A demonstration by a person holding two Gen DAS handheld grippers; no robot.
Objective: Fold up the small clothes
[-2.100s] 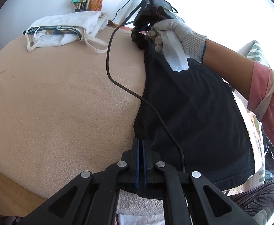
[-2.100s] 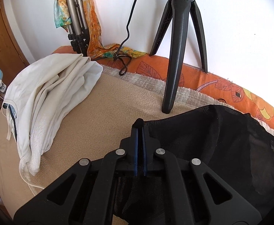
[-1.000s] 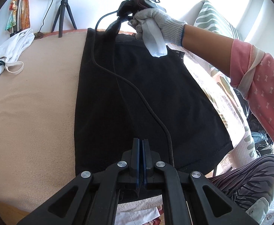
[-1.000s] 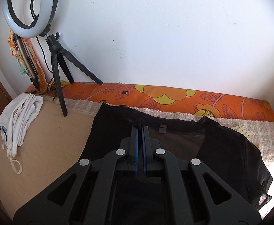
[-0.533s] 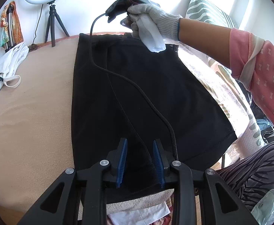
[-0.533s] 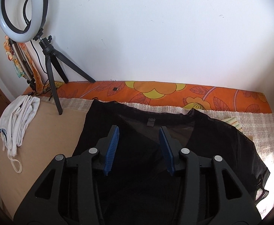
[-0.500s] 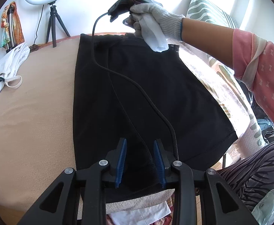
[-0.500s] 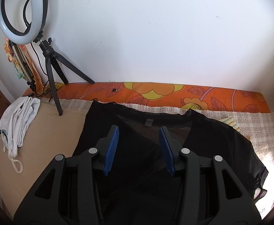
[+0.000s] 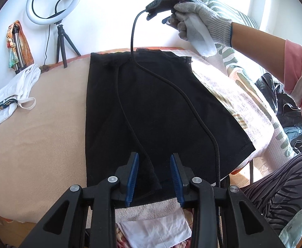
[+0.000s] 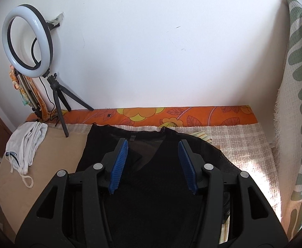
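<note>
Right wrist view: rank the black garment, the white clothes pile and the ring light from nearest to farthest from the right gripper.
1. Black garment: directly under and ahead of the open right gripper.
2. White clothes pile: off to the left on the tan surface.
3. Ring light: farthest, up on its tripod at the back left by the wall.

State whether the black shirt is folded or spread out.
Folded once lengthwise: the shirt lies flat as a narrow panel, one straight edge, neckline at the top.
</note>
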